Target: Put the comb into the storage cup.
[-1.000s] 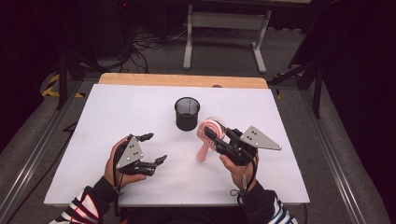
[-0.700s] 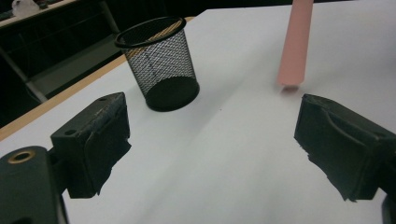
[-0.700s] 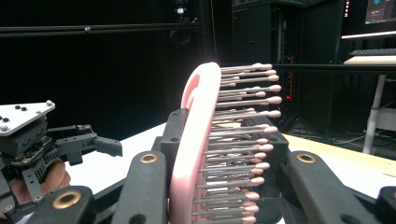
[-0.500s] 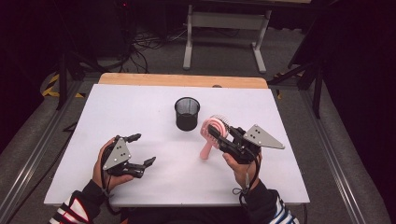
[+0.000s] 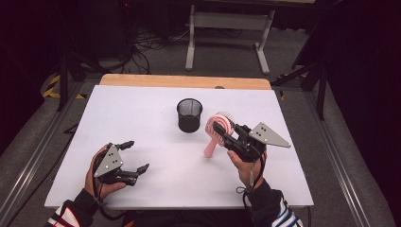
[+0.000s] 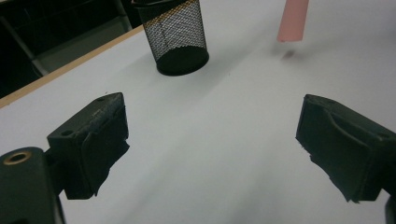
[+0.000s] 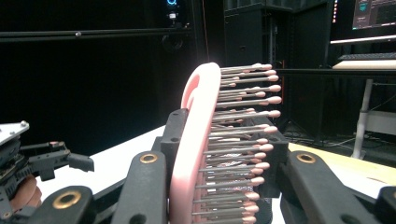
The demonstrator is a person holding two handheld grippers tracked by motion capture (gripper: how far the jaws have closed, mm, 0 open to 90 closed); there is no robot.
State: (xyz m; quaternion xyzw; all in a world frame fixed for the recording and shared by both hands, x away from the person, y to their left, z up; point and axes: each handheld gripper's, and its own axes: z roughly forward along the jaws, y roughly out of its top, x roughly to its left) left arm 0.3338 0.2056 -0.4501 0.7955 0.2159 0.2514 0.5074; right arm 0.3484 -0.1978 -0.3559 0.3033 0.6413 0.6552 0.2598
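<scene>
A pink hairbrush (image 5: 218, 130) is held above the white table (image 5: 142, 109), and my right gripper (image 5: 221, 128) is shut on its bristled head while the handle hangs down toward the tabletop. In the right gripper view the brush (image 7: 198, 135) stands between the jaws with its bristles pointing right. A black mesh cup (image 5: 189, 115) stands upright just left of the brush. My left gripper (image 5: 136, 155) hovers low near the front left of the table. It is open, its jaws have just been opening, and nothing is between them. In the left gripper view the cup (image 6: 177, 39) and the brush handle (image 6: 293, 21) lie ahead.
A wooden strip (image 5: 184, 81) runs along the table's far edge. Beyond it are a metal stand (image 5: 227, 21) and cables on the floor. Rails run along both sides of the table. The left gripper (image 7: 51, 161) also appears at the left in the right gripper view.
My left hand has moved left and toward the near edge, away from the table's middle, with its jaws a little wider. The right hand and the brush have stayed in place.
</scene>
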